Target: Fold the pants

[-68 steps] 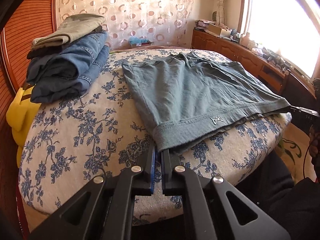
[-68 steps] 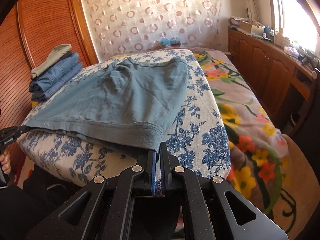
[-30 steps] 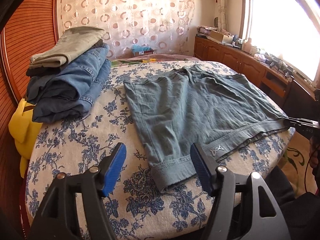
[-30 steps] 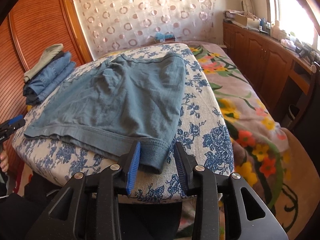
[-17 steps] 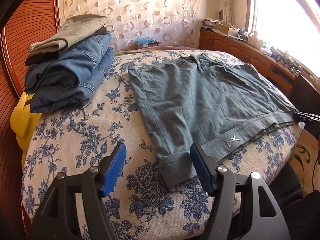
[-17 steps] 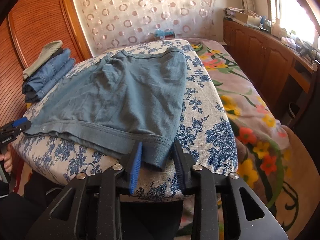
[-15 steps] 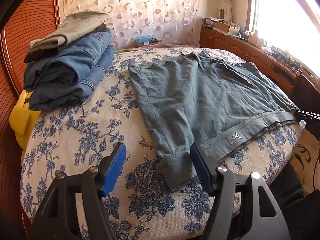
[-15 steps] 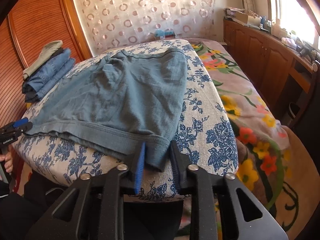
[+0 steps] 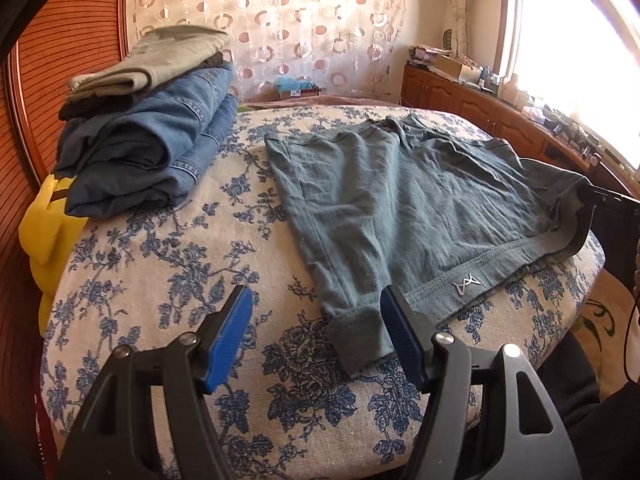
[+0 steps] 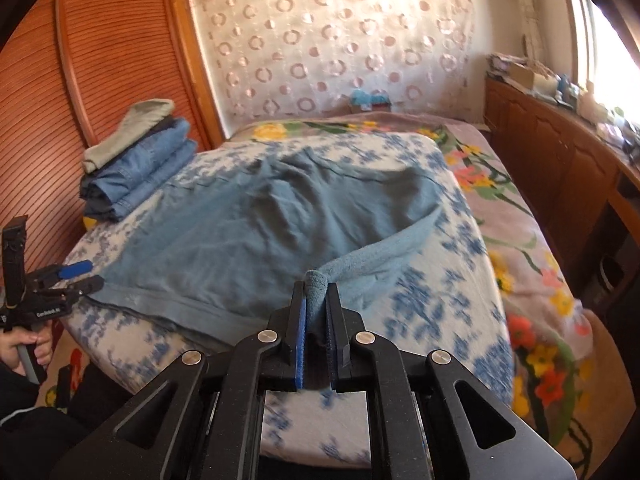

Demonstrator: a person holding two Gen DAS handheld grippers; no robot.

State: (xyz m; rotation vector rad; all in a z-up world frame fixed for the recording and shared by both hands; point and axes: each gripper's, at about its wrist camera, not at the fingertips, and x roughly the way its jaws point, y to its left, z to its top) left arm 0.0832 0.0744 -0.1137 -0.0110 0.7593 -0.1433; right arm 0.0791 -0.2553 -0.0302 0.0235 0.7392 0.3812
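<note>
Folding starts well only if both waistband corners rise together, and at this moment they are not matched. The right claw (image 10: 316,312) is clamped on a bunched corner of the blue-grey pants (image 10: 256,232), with the fabric lifted off the padded floral surface (image 10: 436,292) and running away ahead of it in a raised ridge. The left claw (image 9: 316,336) stands wide, one blue pad touching or just beside the other waistband corner and the other pad well off to its left over bare floral cloth, gripping nothing. The pants lie spread flat ahead of both claws, legs pointing away, with a stack of folded jeans (image 9: 148,152) further ahead and to the left. A good next move would likely be to centre the left claw on its corner, take both layers of the band, and close firmly before lifting. Raising both corners evenly should keep the far hems from dragging askew; pulling with the right alone risks skewing the garment.
</note>
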